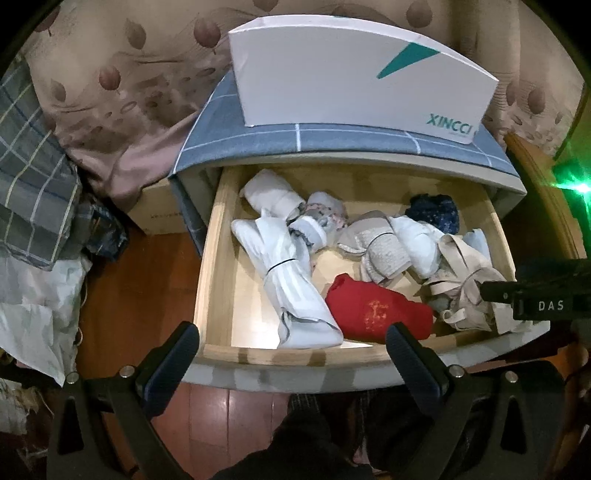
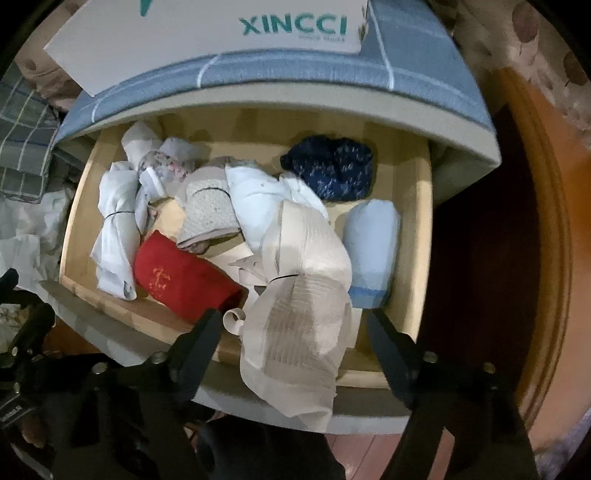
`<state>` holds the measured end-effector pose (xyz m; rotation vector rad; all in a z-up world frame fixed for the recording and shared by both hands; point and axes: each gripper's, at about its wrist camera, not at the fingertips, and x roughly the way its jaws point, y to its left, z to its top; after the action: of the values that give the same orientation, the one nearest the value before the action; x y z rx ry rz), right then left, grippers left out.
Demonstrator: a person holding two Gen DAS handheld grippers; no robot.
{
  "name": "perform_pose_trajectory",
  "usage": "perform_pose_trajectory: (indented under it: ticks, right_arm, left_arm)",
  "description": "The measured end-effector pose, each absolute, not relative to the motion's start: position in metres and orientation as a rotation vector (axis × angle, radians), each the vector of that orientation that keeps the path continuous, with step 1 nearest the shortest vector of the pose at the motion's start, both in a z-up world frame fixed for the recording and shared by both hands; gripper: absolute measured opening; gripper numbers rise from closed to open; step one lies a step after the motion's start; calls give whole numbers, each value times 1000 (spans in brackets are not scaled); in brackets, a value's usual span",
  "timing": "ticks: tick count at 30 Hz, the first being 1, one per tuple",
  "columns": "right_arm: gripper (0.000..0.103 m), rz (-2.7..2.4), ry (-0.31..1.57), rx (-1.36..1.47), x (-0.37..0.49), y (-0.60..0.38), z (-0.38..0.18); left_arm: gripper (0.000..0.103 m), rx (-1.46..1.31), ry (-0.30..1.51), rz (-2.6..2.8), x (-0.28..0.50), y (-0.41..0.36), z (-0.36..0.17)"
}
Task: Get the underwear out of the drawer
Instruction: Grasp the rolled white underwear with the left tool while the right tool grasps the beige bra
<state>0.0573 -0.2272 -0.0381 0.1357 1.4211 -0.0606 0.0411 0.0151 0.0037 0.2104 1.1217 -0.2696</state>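
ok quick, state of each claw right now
left claw: open, holding nothing
right claw: open around the beige bundle, not gripping it yet

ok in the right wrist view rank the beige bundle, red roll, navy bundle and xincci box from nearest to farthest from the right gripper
1. beige bundle: between the right gripper fingers
2. red roll: drawer front, left
3. navy bundle: drawer back
4. XINCCI box: atop the nightstand

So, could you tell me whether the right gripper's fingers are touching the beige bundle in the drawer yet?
Apart. The right wrist view shows the beige bundle between the right gripper fingers, with visible gaps on both sides.
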Motion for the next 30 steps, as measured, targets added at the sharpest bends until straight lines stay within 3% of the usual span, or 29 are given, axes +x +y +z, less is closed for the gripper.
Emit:
perform_pose_trajectory:
  ticks: [23, 30]
  right_arm:
    - [74, -83, 1546, 134, 83, -227, -89]
    - [68, -82, 1587, 179, 89, -234, -109]
  left_arm:
    - [103, 142, 1281, -198, 85, 34, -29]
    - [103, 140, 1338, -204, 99, 24, -43]
